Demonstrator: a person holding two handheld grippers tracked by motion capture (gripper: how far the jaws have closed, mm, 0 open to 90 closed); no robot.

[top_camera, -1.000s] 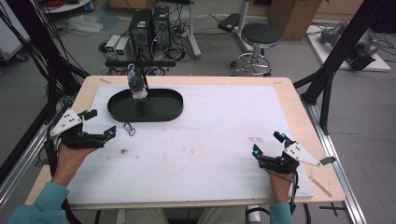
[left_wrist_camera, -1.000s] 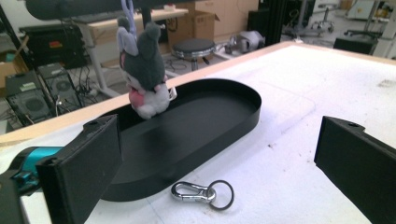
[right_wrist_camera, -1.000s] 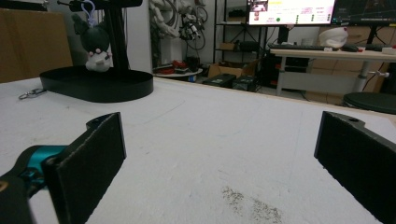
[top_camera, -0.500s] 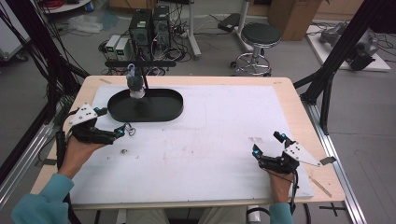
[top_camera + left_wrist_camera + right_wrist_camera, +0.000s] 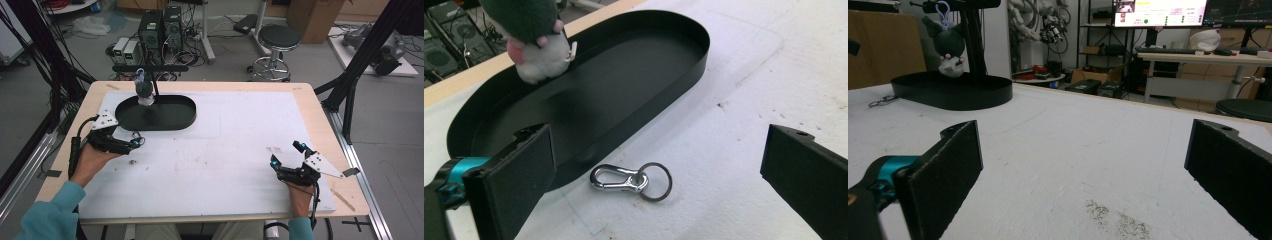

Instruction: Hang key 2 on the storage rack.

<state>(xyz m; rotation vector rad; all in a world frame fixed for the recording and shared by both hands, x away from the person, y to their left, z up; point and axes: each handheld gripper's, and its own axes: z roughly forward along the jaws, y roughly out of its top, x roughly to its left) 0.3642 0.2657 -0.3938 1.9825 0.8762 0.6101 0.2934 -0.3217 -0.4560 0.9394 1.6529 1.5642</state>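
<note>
Table point(image 5: 225, 150): white sheet, scuffed, wood edges showing. Left claw point(image 5: 656, 165) released over a metal clip point(image 5: 630, 180) just beside the black tray point(image 5: 187, 112); plush toy point(image 5: 144, 91) hangs above the tray. Right claw point(image 5: 286, 159) released, well apart. Behind: stool point(image 5: 278, 37), computers point(image 5: 159, 27).

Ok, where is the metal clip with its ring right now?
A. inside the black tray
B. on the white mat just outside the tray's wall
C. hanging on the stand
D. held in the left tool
B: the clip lies flat on the white mat, beside the black tray, ahead of the open left tool.
</note>
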